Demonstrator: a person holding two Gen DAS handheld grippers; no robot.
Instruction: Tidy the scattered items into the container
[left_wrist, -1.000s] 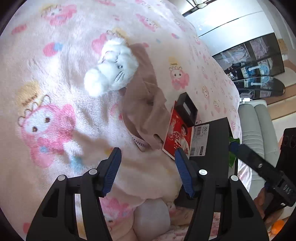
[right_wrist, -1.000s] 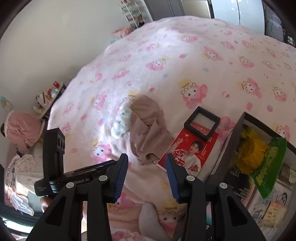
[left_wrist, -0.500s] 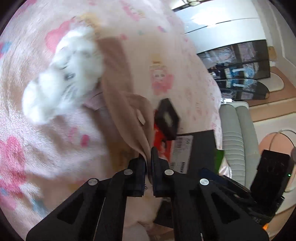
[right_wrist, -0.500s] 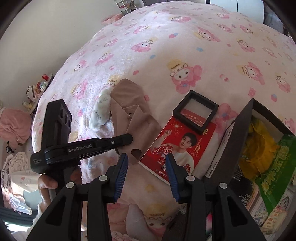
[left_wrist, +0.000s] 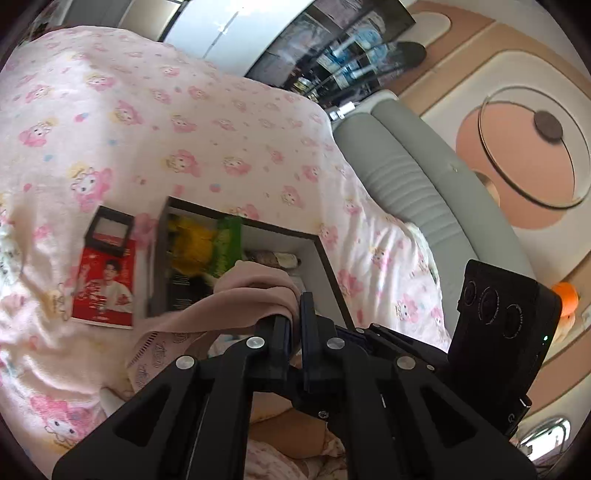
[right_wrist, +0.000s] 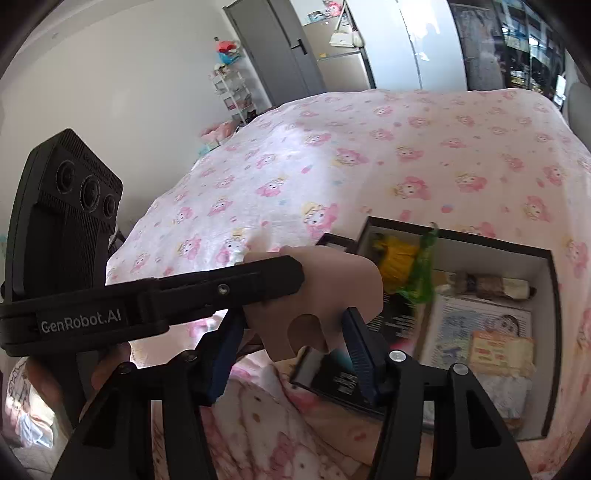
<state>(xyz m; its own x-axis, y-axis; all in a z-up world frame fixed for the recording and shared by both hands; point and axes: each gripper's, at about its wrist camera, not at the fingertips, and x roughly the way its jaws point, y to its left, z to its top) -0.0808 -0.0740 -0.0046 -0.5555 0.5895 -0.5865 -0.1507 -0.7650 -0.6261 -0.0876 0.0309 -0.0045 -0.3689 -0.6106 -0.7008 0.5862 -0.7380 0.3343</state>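
Left wrist view: the left gripper (left_wrist: 293, 312) has its jaws closed tight on a beige-pink soft cloth garment (left_wrist: 255, 291), which hangs bunched over the near edge of the open dark-walled rectangular box (left_wrist: 327, 258) on the pink cartoon-print bed blanket (left_wrist: 155, 122). Left of the box lie a red photo card (left_wrist: 103, 288) and a small black square frame case (left_wrist: 109, 230), touching each other.

Right wrist view: the right gripper (right_wrist: 291, 345) is opening its jaws, now wide; the garment's lower edge dangles between them, pads not pressing it. The box holds a yellow fluffy item (right_wrist: 397, 258) and a green crinkly packet (right_wrist: 423, 271).
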